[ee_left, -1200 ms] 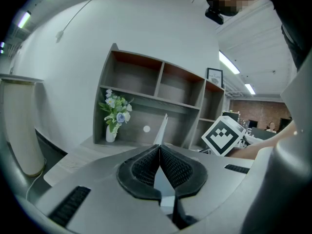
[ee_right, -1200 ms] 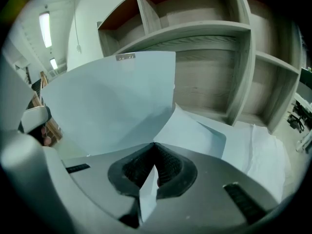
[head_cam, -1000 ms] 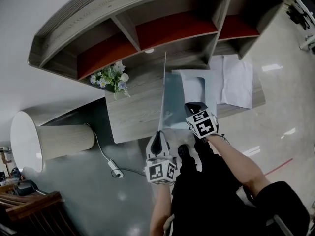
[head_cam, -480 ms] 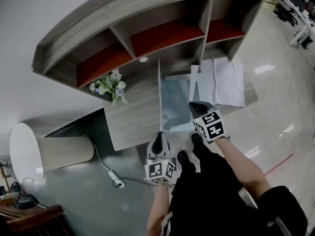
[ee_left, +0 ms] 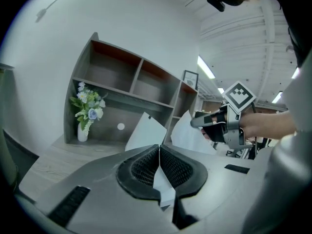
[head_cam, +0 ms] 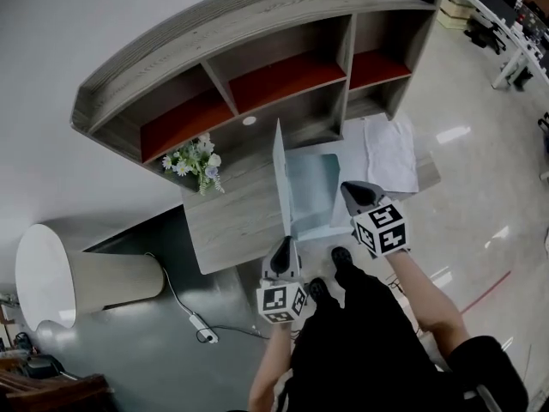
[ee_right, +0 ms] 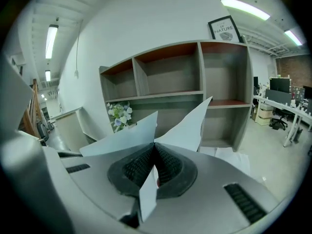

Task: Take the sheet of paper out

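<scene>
Left gripper: jaws pressed together on the thin cover of the folder. The cover is held upright on edge near the desk's front edge. The rest of the folder is seen lying flat on the desk, right of the cover.

Right gripper: jaws pressed together on the sheet, pinched at its near edge. It is held above the folder's front right corner, higher than the left gripper. Beyond the jaws the paper fans into two leaves. Whether both belong to one bent sheet cannot be told, nor whether its far edge is clear of the folder.

Also noted: flowers at the back left of the desk, under the shelf; loose papers at the desk's right end.

Step judged: the sheet is being drawn out while the cover is kept open.

Risks from here:
- Tear or crease at the pinch, if the far edge is caught inside the folder and the pull goes on.
- Folder dragged over the desk's front edge, since only its cover is restrained.
- Cover slipped from the left jaws, given the narrow edge grip; the folder would then close on the sheet.
- Flowers tipped, if the upright cover is swung left.
</scene>
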Demonstrator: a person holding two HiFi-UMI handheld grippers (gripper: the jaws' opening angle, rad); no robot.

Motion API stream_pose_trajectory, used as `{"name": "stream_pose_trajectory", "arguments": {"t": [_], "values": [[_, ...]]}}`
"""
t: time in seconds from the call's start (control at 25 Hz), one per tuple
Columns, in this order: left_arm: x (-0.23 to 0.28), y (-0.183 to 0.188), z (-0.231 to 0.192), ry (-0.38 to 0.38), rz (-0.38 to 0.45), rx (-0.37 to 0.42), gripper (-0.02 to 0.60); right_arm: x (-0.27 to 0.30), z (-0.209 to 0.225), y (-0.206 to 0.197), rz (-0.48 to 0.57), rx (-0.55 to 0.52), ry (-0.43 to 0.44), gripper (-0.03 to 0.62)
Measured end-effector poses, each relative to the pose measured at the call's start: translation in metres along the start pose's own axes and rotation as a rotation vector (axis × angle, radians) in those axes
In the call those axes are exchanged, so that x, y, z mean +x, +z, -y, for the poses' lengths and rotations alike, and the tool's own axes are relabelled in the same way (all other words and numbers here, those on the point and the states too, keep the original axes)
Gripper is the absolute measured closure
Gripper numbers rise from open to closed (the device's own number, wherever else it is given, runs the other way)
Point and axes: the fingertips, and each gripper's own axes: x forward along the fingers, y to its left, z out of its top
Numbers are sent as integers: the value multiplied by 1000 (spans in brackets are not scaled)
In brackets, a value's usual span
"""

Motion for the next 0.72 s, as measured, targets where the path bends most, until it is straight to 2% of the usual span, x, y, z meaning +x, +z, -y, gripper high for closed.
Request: {"name": "stream_pose_trajectory", "arguments": {"t": [0.12,0.44,0.72], "values": [[-3,8,9,-37,28,38,569,-16,1,6,38,10,-25,582],[-10,35,20,-124,60,71,569,-60,-9,24,139,15,-67,582],[-18,67,23,-183,70,63,569,-95,-25,43,234,10,-78,582]]}}
